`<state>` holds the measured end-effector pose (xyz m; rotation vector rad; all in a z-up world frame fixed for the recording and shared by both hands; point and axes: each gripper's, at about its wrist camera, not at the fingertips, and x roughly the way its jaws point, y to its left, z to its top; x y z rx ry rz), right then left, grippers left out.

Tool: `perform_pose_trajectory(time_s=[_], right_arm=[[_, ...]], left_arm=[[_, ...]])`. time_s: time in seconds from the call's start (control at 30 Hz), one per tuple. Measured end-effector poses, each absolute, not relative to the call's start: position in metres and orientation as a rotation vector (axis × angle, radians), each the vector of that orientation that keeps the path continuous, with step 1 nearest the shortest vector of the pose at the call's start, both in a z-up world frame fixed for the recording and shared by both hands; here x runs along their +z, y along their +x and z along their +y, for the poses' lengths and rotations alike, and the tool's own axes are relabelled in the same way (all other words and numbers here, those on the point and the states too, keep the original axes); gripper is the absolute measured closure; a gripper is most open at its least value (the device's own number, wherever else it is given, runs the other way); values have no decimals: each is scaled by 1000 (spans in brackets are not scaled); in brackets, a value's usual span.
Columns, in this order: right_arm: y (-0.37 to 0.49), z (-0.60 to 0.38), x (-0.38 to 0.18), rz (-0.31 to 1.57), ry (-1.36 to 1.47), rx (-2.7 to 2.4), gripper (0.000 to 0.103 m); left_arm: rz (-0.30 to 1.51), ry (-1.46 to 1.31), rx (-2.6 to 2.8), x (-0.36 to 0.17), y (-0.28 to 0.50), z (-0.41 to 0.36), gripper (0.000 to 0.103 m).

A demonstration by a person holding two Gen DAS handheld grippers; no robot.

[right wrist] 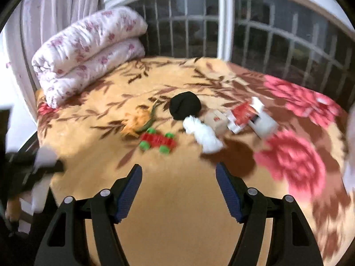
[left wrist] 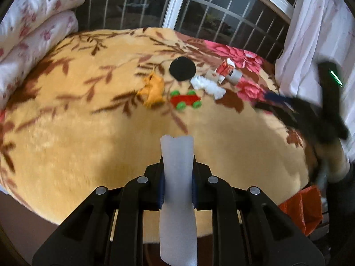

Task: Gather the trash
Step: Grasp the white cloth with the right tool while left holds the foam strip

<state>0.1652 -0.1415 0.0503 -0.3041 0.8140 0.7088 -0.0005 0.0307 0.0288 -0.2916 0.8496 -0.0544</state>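
Our left gripper (left wrist: 176, 155) is clamped on a strip of white foam sheet (left wrist: 177, 190) that sticks out past the fingertips. Our right gripper (right wrist: 178, 173) stands about half open with nothing between its blue pads (right wrist: 131, 190). Beyond both, well apart on the floral blanket (left wrist: 77, 133), the litter lies together: crumpled white tissue (right wrist: 204, 135), a small cardboard box (right wrist: 216, 119), a torn red-and-white carton (right wrist: 244, 113), beside a red toy car (right wrist: 158, 143), a black round cloth (right wrist: 185, 105) and orange fabric (left wrist: 153, 88)
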Motion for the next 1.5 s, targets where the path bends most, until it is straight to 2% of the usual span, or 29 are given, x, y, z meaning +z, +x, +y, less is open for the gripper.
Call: perform_pose_trajectory(time_s=[0.23, 0.5, 0.57, 0.7, 0.9, 0.93, 1.03, 1.23, 1.5], right_arm=[[247, -106, 10, 977, -460, 678, 36], [286, -81, -20, 1107, -565, 641, 36], [291, -71, -27, 1142, -605, 629, 42], [295, -58, -35, 1188, -654, 597, 44], [292, -49, -36, 1216, -675, 561, 61], [291, -48, -36, 1218, -672, 559, 67], [284, -46, -35, 1214, -667, 545, 69], [273, -59, -29, 1198, -556, 528, 70], [231, -122, -7, 1129, -210, 548, 70]], left_arm=[[828, -295, -75, 25, -6, 34, 86], [801, -322, -117, 28, -1, 36, 86], [801, -325, -120, 28, 2, 36, 86], [802, -328, -122, 27, 7, 37, 86], [817, -323, -112, 21, 16, 34, 86], [818, -321, -109, 20, 17, 33, 86], [826, -316, -95, 16, 18, 32, 86], [859, -328, -68, 6, 26, 36, 86], [839, -253, -19, 23, 48, 26, 86]])
